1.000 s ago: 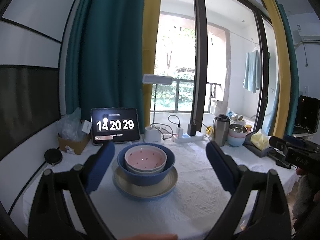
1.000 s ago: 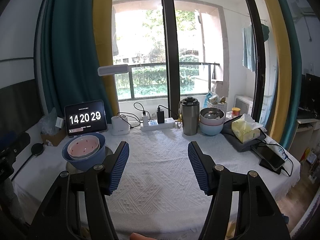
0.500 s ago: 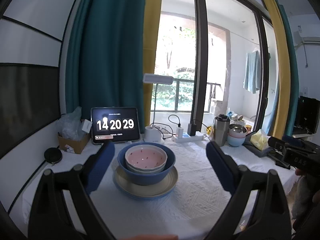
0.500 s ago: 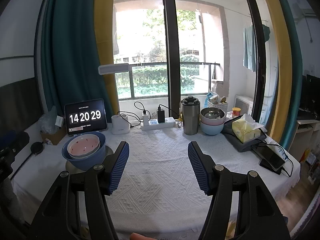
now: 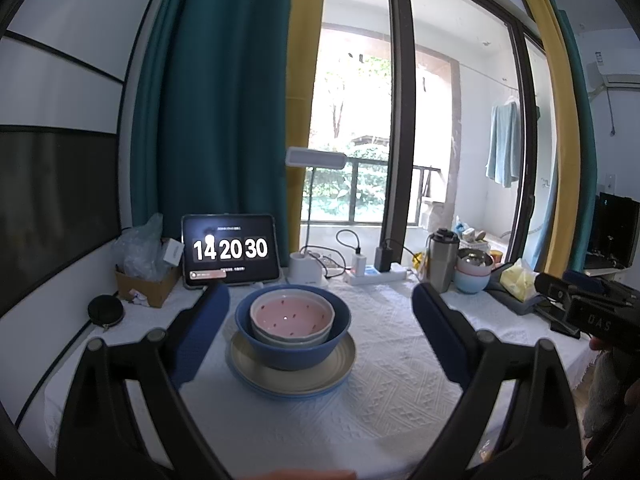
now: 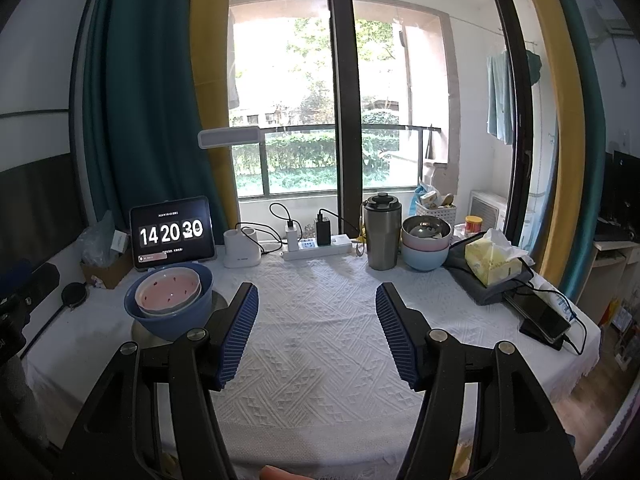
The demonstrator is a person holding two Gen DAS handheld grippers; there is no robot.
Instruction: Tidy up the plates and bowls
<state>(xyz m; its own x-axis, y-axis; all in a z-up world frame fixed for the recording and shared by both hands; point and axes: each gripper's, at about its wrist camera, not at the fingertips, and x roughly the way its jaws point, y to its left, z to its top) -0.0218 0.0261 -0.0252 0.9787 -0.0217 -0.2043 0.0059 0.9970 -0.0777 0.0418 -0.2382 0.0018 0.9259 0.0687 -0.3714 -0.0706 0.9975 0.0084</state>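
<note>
A pink bowl (image 5: 292, 314) sits nested in a grey-white bowl inside a large blue bowl (image 5: 294, 350), which stands on a beige plate (image 5: 340, 364) over a blue plate. The stack lies ahead of my left gripper (image 5: 320, 308), between its open, empty fingers and a little beyond them. In the right wrist view the same stack, topped by the pink bowl (image 6: 166, 290) in the blue bowl (image 6: 170, 316), is at the left. My right gripper (image 6: 316, 308) is open and empty above the middle of the white tablecloth (image 6: 316, 360).
At the back stand a tablet clock (image 6: 172, 232), a lamp base (image 6: 240, 248), a power strip (image 6: 316, 246), a steel tumbler (image 6: 382, 232) and stacked pastel bowls (image 6: 426, 250). A tissue pack (image 6: 494, 260) and a phone (image 6: 544, 318) lie at the right. A cardboard box (image 5: 146, 284) is at the left.
The clock has ticked from 14:20:29 to 14:20:30. Both grippers have stayed open and nearly still, and the stack has not moved.
</note>
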